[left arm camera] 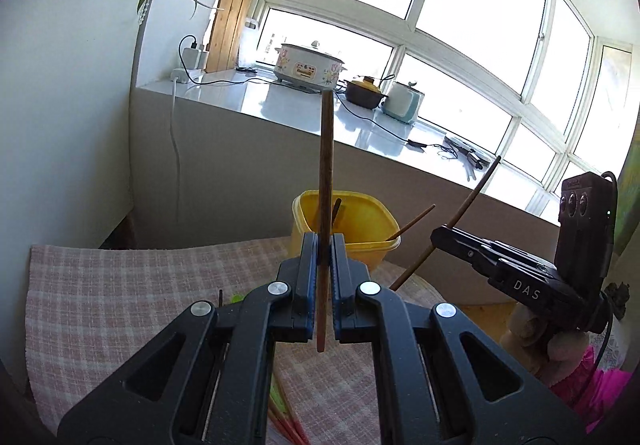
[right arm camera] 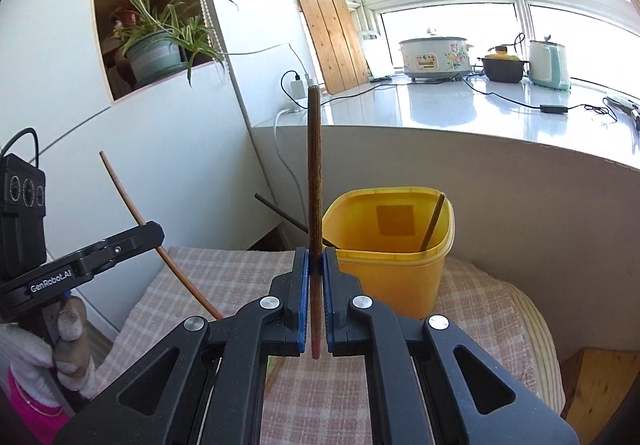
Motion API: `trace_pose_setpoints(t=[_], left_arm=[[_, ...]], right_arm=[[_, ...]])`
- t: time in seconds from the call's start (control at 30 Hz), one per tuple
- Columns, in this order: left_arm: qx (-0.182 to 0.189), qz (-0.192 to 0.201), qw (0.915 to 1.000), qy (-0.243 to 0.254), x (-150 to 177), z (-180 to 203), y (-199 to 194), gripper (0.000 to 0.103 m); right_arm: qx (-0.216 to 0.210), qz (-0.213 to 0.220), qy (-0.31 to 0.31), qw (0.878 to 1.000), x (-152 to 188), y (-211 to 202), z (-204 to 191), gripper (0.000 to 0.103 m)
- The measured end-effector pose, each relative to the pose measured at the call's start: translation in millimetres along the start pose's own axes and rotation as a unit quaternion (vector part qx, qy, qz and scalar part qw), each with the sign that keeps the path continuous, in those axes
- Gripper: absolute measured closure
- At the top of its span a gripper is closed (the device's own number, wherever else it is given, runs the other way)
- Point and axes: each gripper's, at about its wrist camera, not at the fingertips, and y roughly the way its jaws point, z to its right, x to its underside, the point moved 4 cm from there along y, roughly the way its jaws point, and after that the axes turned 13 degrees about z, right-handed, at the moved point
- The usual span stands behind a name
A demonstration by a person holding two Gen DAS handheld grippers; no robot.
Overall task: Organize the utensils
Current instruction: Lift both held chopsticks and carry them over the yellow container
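Left tool [left arm camera: 324,245]: pinching a brown chopstick [left arm camera: 326,181], held upright.
Yellow container [right arm camera: 400,269]: on checked cloth [right arm camera: 224,269], holding what seem two more chopsticks.
Right tool [right arm camera: 316,259]: clamped on a second chopstick [right arm camera: 314,181], upright, just before the container.
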Motion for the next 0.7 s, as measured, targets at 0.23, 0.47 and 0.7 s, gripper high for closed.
trace_pose_setpoints(t=[0.23, 0.47, 0.7], left_arm=[[0.021, 0.015, 0.9995, 0.017, -22.7, 27.1, 18.0, 0.099], [0.032, 0.030, 0.9988, 0.024, -42.1, 43.4, 38.7, 0.099], [0.022, 0.042, 0.9981, 0.038, -58.2, 54.0, 68.2, 0.099]], right_arm=[[0.000, 0.041, -0.013, 0.999, -37.4, -3.5, 5.9, 0.098], [0.009, 0.068, -0.017, 0.998, -60.3, 3.0, 14.7, 0.098], [0.019, 0.090, -0.013, 0.996, -78.0, 5.8, 24.8, 0.098]])
